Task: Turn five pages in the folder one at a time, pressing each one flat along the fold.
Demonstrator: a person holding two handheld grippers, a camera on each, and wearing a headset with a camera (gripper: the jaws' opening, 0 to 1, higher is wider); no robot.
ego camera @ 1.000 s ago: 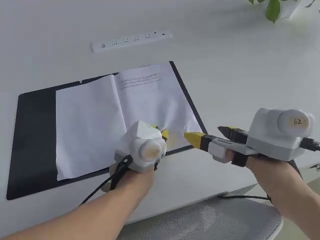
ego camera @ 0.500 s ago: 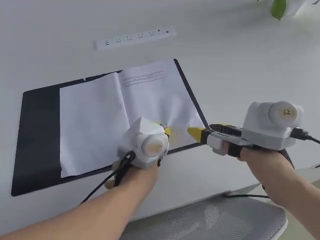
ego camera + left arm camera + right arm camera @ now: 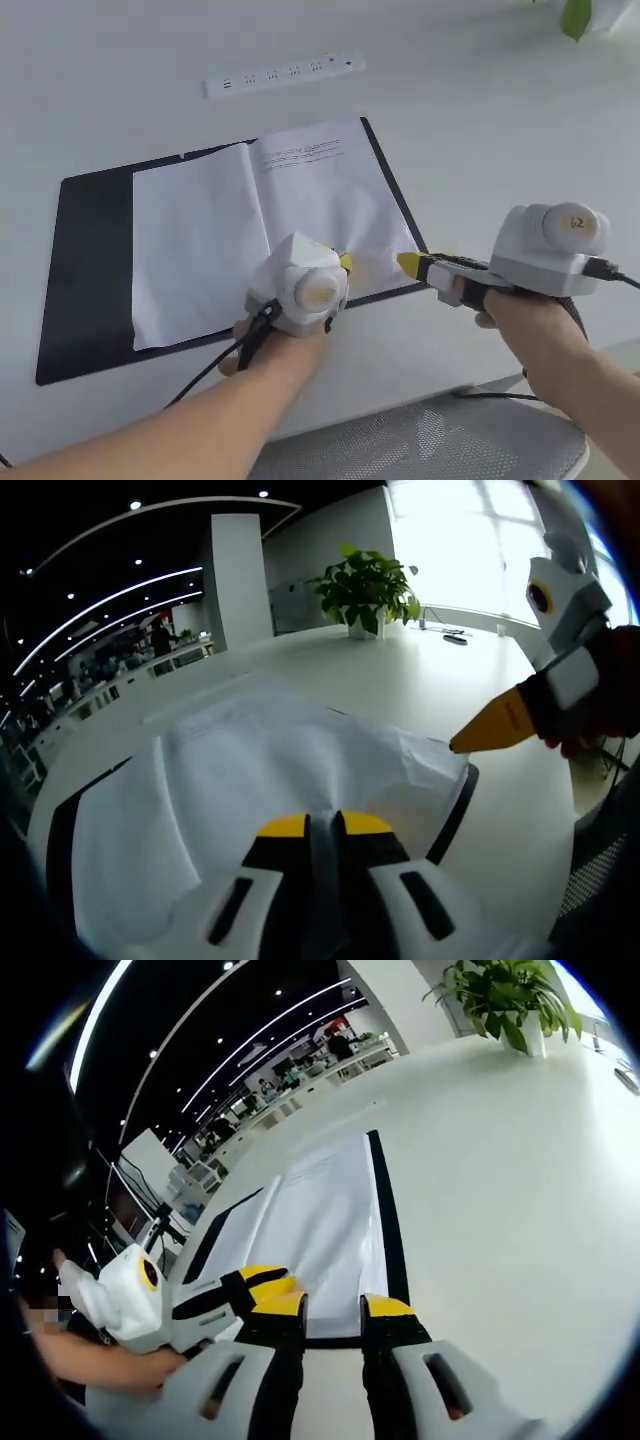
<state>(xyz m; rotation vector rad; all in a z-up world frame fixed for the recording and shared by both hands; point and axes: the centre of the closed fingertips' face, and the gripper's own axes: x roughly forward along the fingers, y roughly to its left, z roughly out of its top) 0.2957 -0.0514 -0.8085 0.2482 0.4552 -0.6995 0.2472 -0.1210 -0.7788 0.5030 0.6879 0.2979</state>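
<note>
I see the folder (image 3: 90, 270) lying open on the desk (image 3: 480, 130), my left hand-held gripper (image 3: 343, 263) with jaws drawn together over the right page (image 3: 330, 200) at its 5 o'clock corner, my right hand-held gripper (image 3: 410, 263) slightly parted just off the folder's edge at 3 o'clock.

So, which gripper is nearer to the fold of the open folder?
Left. The left gripper is above the right-hand page, not far from the fold; the right gripper is over the white table, beyond the folder's right edge.

pwr strip (image 3: 285, 73) far side of white table (image 3: 500, 130) | potted plant (image 3: 368, 583) far corner | mesh chair (image 3: 430, 445) under near edge
</note>
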